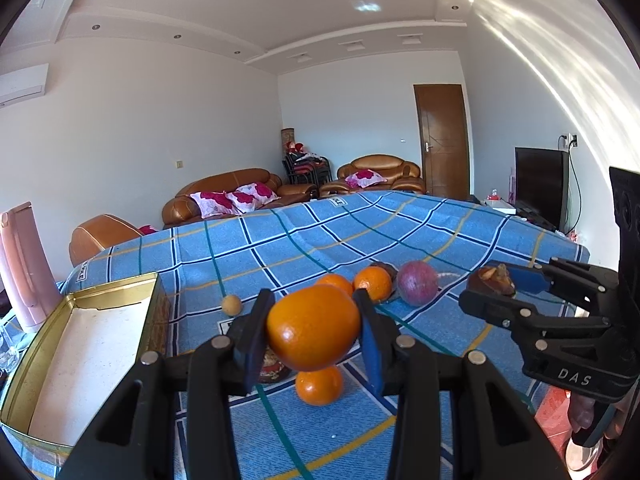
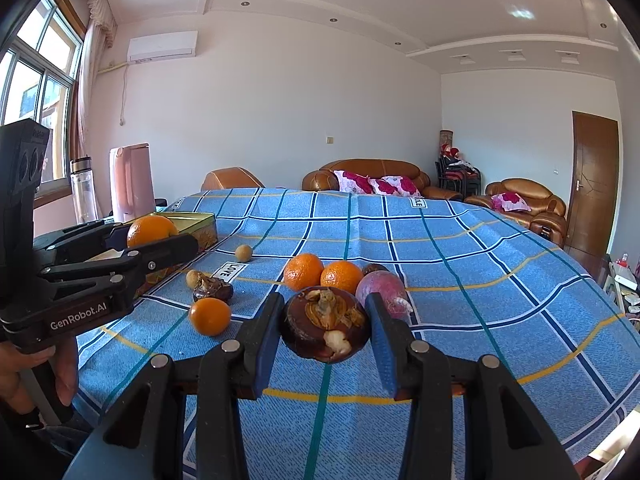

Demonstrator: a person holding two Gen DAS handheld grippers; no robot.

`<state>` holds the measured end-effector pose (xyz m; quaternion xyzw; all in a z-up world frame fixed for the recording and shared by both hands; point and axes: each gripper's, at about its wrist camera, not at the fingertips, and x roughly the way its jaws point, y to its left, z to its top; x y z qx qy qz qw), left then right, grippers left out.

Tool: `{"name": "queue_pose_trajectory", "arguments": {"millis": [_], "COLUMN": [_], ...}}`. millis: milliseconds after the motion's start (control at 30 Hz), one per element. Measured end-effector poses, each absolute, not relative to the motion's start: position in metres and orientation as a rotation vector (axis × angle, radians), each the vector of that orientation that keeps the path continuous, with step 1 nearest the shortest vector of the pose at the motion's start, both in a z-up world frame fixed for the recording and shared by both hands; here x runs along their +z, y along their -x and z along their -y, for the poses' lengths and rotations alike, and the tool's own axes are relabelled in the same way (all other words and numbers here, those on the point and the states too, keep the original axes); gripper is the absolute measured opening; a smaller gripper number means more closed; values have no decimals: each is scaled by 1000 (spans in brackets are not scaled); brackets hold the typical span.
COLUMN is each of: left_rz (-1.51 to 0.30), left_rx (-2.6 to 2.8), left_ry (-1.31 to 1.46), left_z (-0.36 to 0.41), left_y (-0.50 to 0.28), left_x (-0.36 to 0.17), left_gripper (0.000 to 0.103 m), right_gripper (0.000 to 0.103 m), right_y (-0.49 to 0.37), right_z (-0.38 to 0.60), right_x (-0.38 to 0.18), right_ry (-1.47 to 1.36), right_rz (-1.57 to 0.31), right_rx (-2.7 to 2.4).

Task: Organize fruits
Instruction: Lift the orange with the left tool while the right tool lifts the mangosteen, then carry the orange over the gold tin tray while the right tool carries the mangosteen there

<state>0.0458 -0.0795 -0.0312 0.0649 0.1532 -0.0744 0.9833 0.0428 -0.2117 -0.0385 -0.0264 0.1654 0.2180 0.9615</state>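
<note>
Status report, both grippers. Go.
Left gripper shut on orange. Right gripper shut on mangosteen. Gold tin open, path clear.

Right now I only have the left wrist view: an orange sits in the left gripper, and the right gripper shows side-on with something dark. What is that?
Observer: The right gripper is shut on a dark brown mangosteen, stem cap facing the camera.
Operator: Is there a second one? I just see a dark shape under my orange.
Observer: Yes, another mangosteen lies on the blue checked tablecloth, with a small tan round fruit beside it.
Operator: Where is my orange relative to the gold tin?
Observer: The left gripper holds the orange right in front of the gold tin, about level with its rim.
</note>
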Motion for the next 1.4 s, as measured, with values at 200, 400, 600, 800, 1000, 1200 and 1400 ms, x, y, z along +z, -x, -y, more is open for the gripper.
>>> {"name": "queue_pose_trajectory", "arguments": {"millis": [200, 400, 600, 800, 1000, 1200, 1400], "left_rz": [-297, -309, -318, -322, -326, -338, -339], "left_rx": [-141, -130, -122, -108, -94, -77, -45], "left_ry": [-134, -132, -125, -121, -109, -95, -70], "left_z": [76, 72, 66, 57, 46, 34, 15], "left_y": [-46, -51, -54, -54, -53, -55, -56], "left_x": [-27, -26, -26, -27, -26, -28, -25], "left_gripper": [42, 42, 42, 42, 42, 42, 42], "right_gripper": [44, 44, 44, 44, 44, 44, 44], "right_y": [-44, -45, -49, -54, -60, -67, -73], "right_z": [206, 199, 191, 184, 173, 158, 142], "right_x": [-34, -30, -27, -21, -13, -9, -2], "right_ry": [62, 77, 93, 116, 136, 148, 166], "right_rz": [-322, -310, -312, -304, -298, -304, -300], "right_rx": [448, 455, 465, 472, 487, 511, 542]}}
